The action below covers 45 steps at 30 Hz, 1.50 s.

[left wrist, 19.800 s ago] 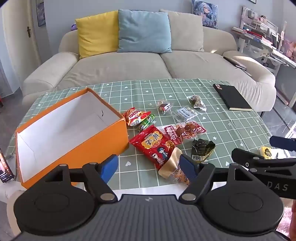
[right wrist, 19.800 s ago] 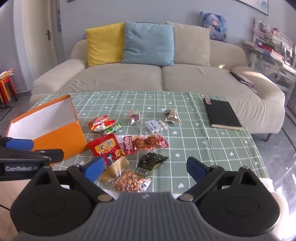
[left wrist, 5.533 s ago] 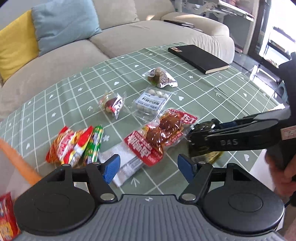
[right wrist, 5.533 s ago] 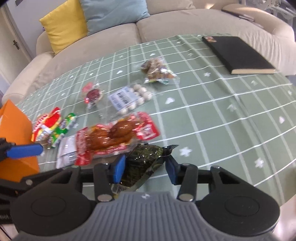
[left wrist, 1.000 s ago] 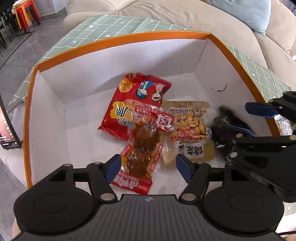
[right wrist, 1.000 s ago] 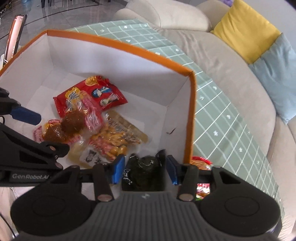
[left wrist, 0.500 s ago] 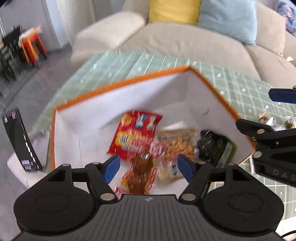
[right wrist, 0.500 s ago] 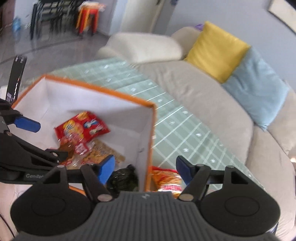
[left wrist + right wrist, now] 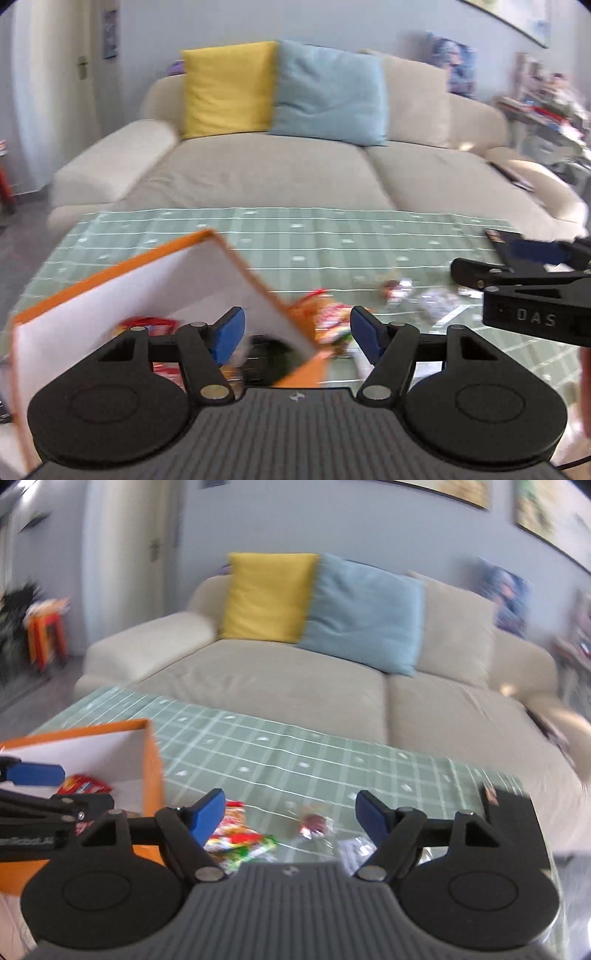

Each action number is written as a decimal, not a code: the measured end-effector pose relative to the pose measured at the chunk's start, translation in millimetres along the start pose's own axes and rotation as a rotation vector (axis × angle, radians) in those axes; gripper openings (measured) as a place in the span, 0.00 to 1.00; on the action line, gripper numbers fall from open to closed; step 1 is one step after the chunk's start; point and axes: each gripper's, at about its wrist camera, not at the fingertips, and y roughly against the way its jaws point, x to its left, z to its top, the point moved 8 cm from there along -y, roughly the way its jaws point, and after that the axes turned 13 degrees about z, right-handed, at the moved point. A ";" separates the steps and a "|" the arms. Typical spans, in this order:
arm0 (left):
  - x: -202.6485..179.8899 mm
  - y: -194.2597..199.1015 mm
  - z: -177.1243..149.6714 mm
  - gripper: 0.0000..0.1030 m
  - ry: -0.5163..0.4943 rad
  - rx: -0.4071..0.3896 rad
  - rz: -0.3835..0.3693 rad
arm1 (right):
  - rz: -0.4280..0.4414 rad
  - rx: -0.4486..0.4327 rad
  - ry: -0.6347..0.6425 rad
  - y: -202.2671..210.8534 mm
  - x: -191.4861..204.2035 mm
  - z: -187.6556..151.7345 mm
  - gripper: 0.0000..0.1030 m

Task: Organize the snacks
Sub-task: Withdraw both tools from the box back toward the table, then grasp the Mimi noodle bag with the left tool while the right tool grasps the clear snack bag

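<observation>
Left gripper (image 9: 295,330): released, empty, lower centre of frame above orange box (image 9: 122,295) corner. Right gripper (image 9: 291,814): released, empty. Remaining snacks (image 9: 240,840) loose on green tablecloth (image 9: 295,760), lower centre, beside box. Likely light, crinkly, slippery film packets; contents crushable. Pinch sealed edge, moderate force.

Both wrist views low over table (image 9: 332,236), facing sofa (image 9: 280,173); share orange box (image 9: 122,288), tablecloth, cushions

An orange box (image 9: 110,273) with white inside sits on a green, white-gridded tablecloth (image 9: 332,240) before yellow (image 9: 229,88) and light-blue cushions (image 9: 328,92).
</observation>
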 end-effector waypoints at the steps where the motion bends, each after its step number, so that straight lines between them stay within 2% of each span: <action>1: -8.8 -0.9 -1.5 0.68 -0.012 0.003 -0.026 | -0.008 -0.012 -0.025 3.6 -8.2 -5.3 0.73; 4: -36.0 -6.3 -7.8 0.61 -0.076 0.011 -0.089 | -0.045 -0.037 -0.093 13.7 -34.3 -24.2 0.73; 8: -68.6 -16.4 -17.5 0.61 -0.140 0.028 -0.163 | -0.054 -0.025 -0.194 13.4 -61.0 -51.7 0.73; 10: -82.4 -20.1 -23.6 0.64 -0.154 0.039 -0.202 | -0.038 -0.010 -0.247 11.3 -70.6 -65.4 0.73; 12: -90.8 -26.8 -25.4 0.70 -0.185 0.041 -0.206 | -0.037 0.017 -0.278 7.2 -79.4 -76.7 0.73; 14: -98.4 -34.2 -26.0 0.71 -0.239 0.043 -0.208 | -0.052 0.044 -0.294 2.7 -86.3 -85.8 0.73; 19: -103.2 -50.1 -20.6 0.73 -0.358 0.040 -0.169 | -0.049 0.089 -0.324 -17.8 -99.8 -93.2 0.72; 24: -95.1 -81.6 -5.0 0.75 -0.453 0.109 -0.080 | -0.039 0.099 -0.332 -39.4 -116.0 -89.3 0.75; 34: -86.9 -143.9 -9.3 0.76 -0.533 0.327 -0.072 | -0.063 0.126 -0.276 -92.3 -171.1 -68.7 0.77; 45: -81.4 -182.3 -19.1 0.75 -0.575 0.450 -0.007 | -0.042 0.206 -0.210 -145.2 -205.0 -68.3 0.76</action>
